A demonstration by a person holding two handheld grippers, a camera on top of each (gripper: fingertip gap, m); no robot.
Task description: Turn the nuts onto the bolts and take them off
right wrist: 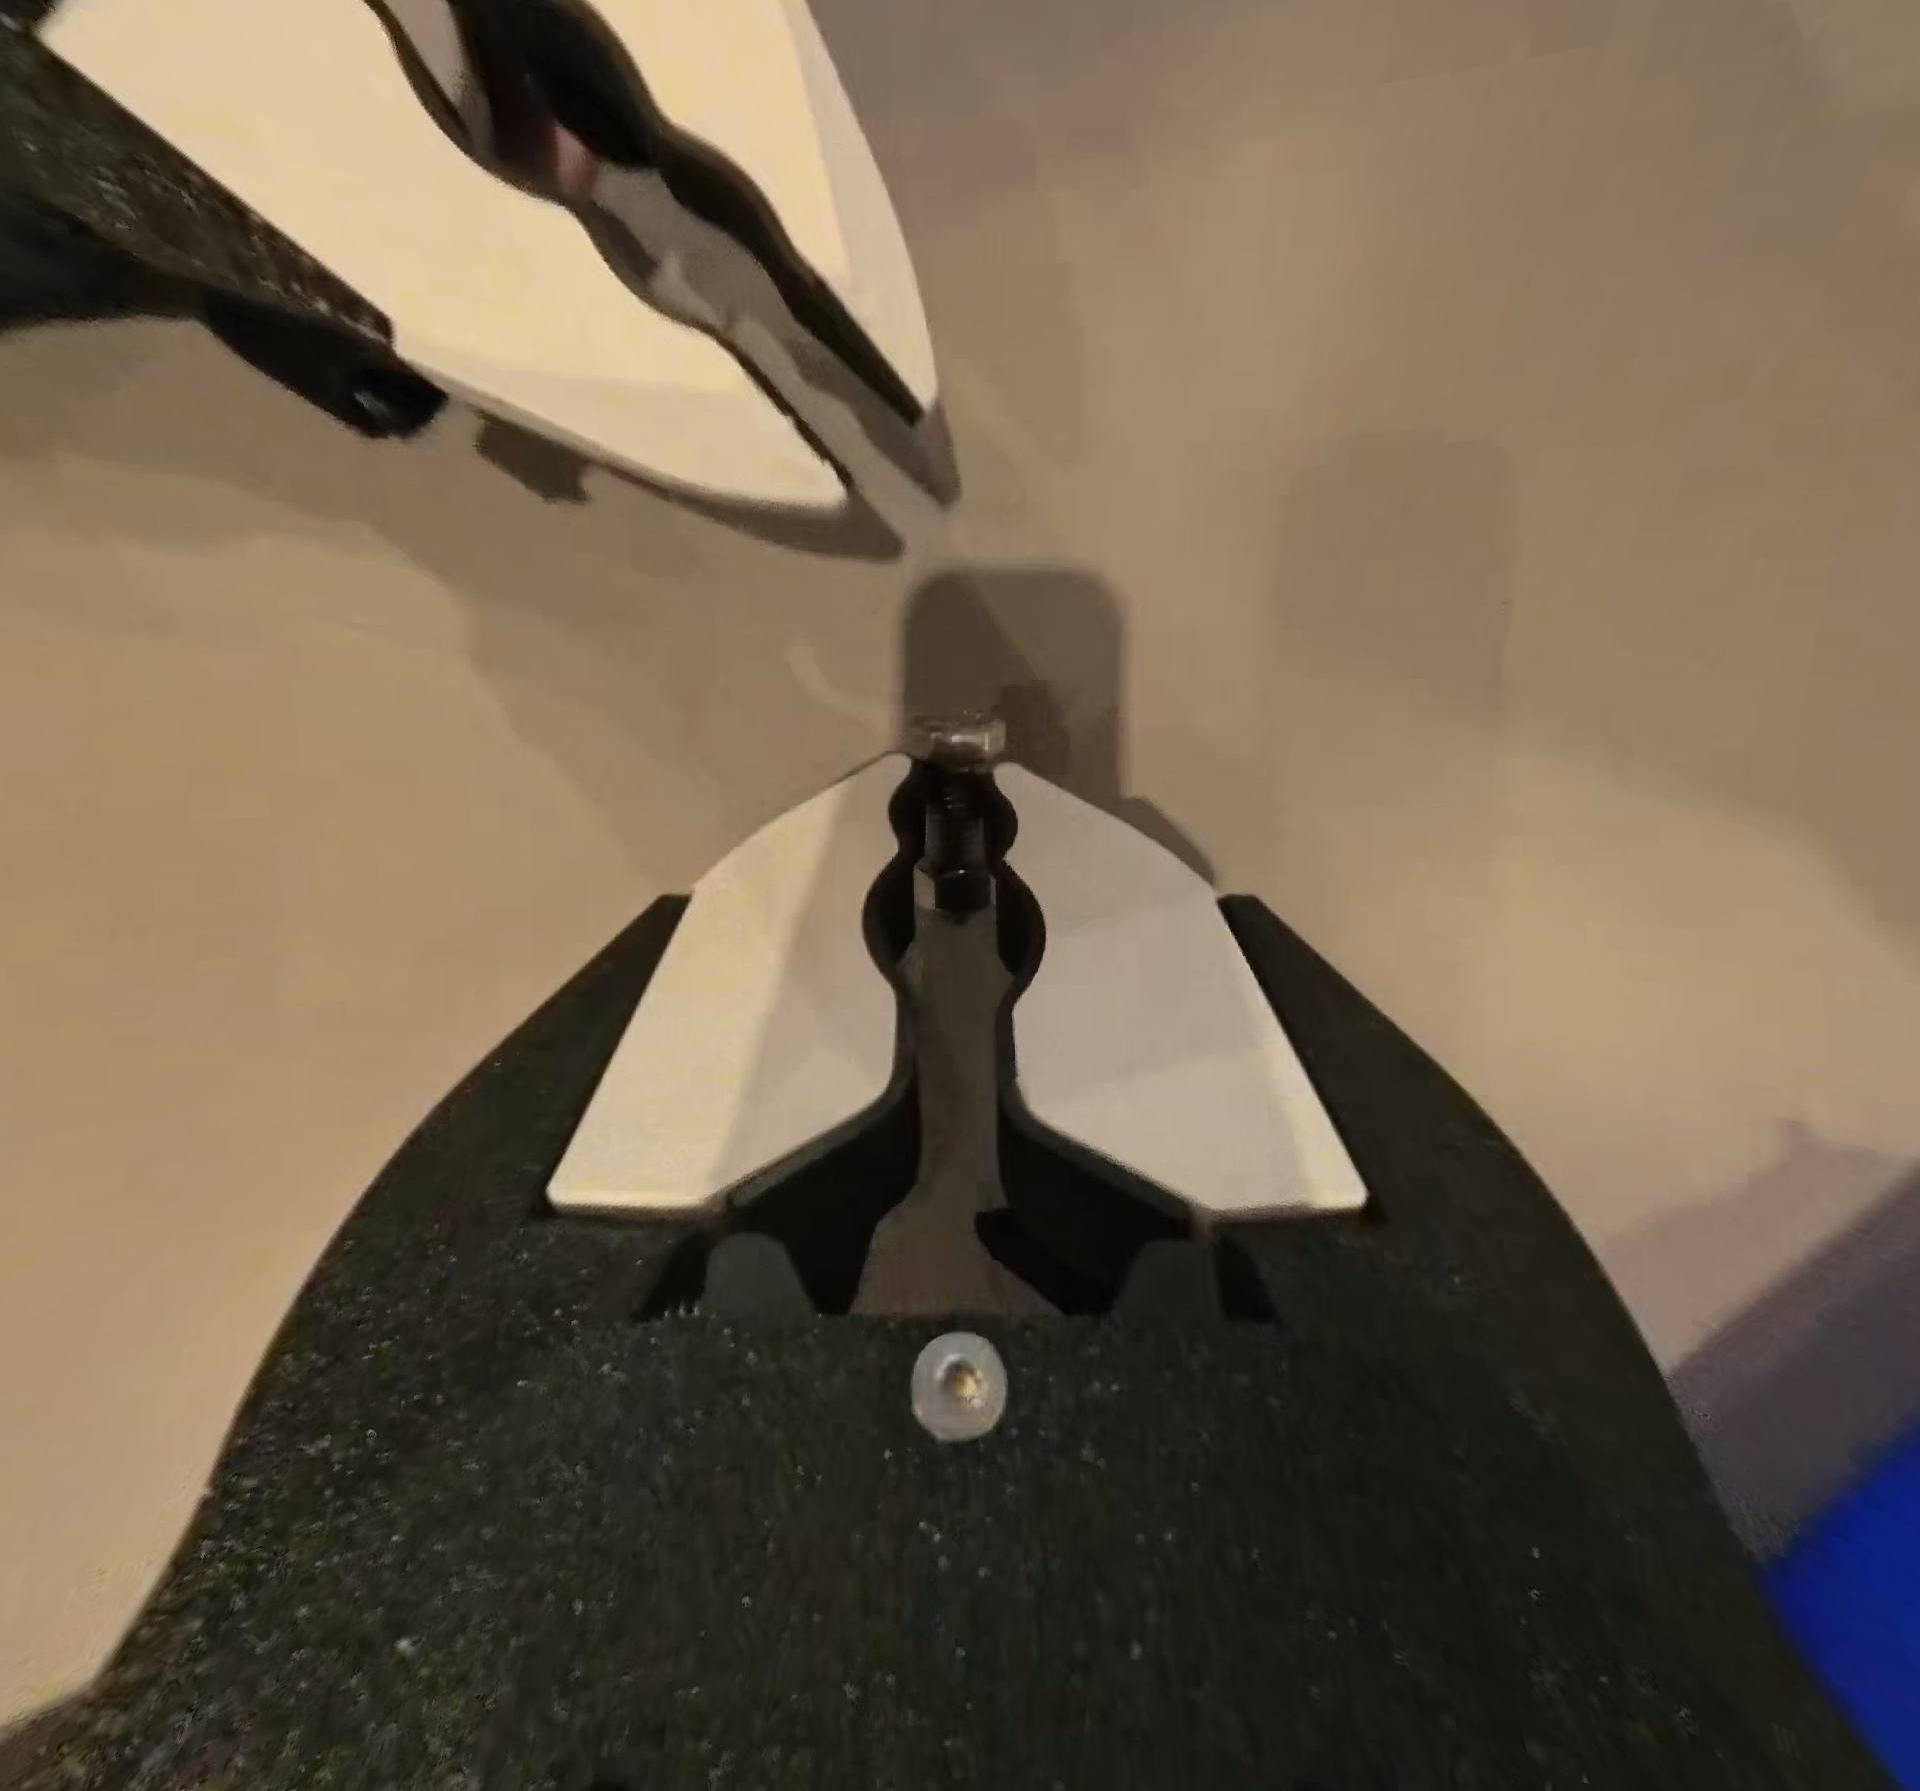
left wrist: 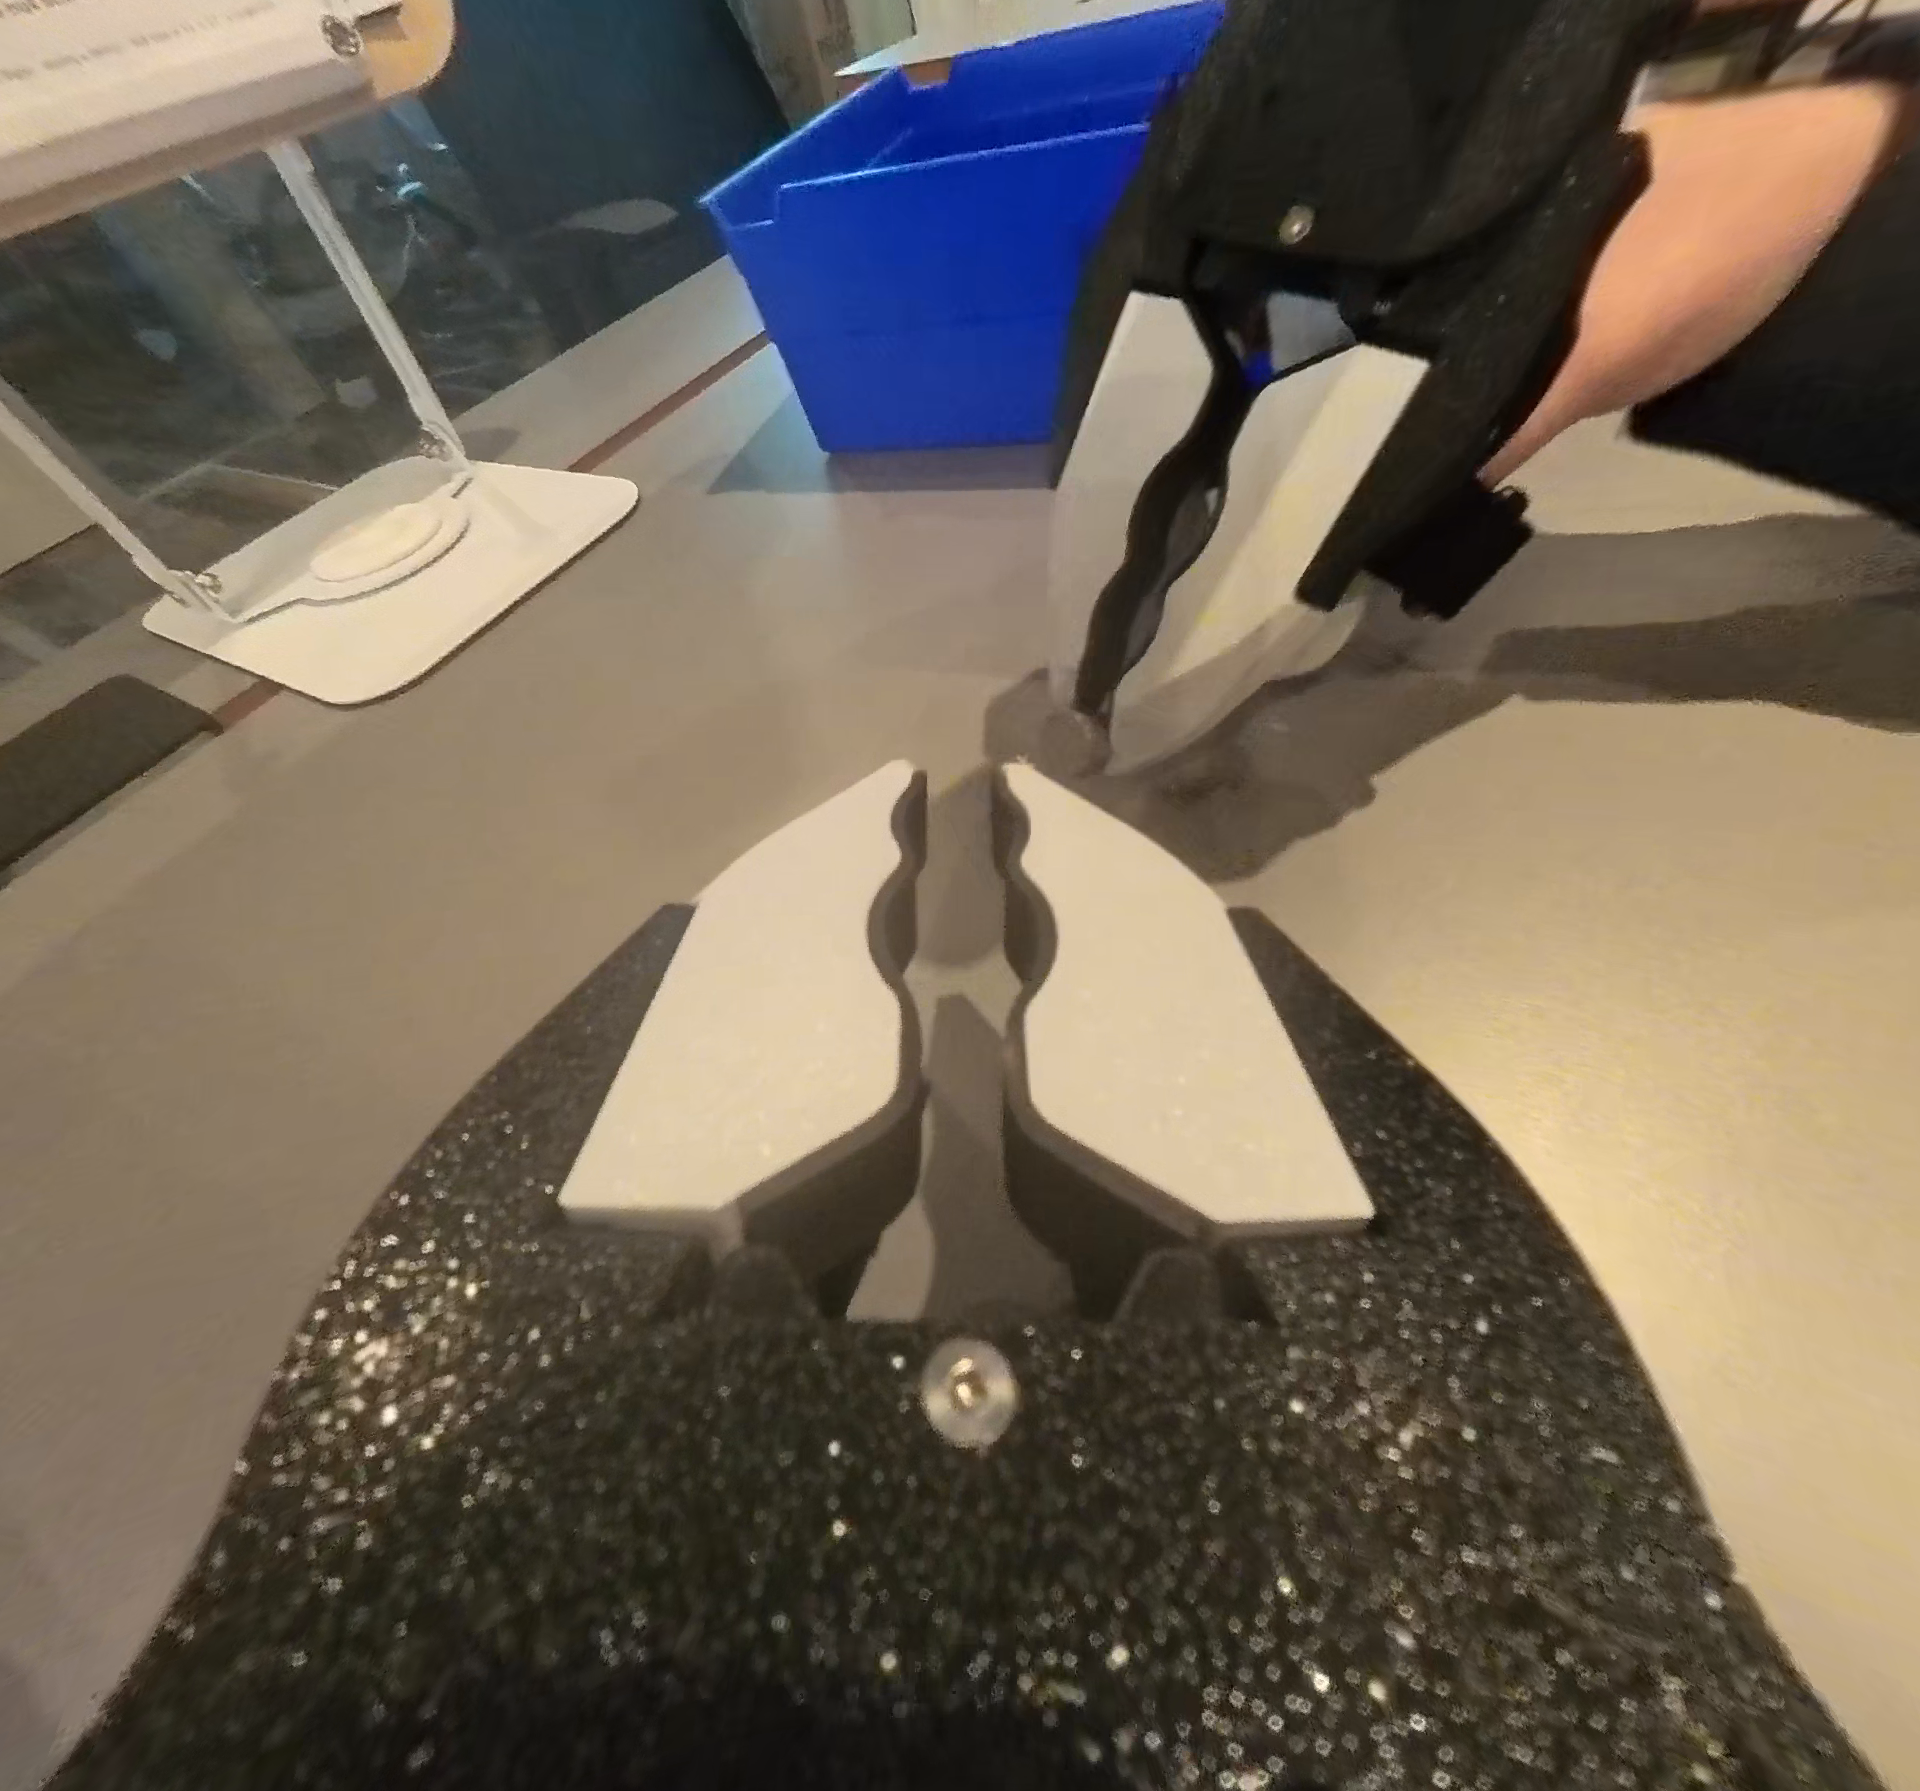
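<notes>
My right gripper (right wrist: 948, 765) points down at the grey table (right wrist: 312, 806) and is shut on a small bolt (right wrist: 954, 739). The bolt's hex head rests on the table, and its dark threaded shank runs up between the fingers. A dark, wider piece on the shank (right wrist: 951, 884) looks like a nut. In the left wrist view the right gripper (left wrist: 1091, 697) stands just beyond my left gripper (left wrist: 958, 780), with the bolt head (left wrist: 1081, 735) at its tips. The left gripper's jaws stand a narrow gap apart with nothing between them. It also shows in the right wrist view (right wrist: 894, 468), at the upper left.
A blue plastic bin (left wrist: 935, 287) stands on the table behind the right gripper. A white stand with a clear sign holder (left wrist: 416, 578) is at the left. A person's hand (left wrist: 1714, 266) holds the right gripper. The bin's corner (right wrist: 1849, 1554) shows at the lower right. Across from one pair of fingers to the other is roughly 5 centimetres.
</notes>
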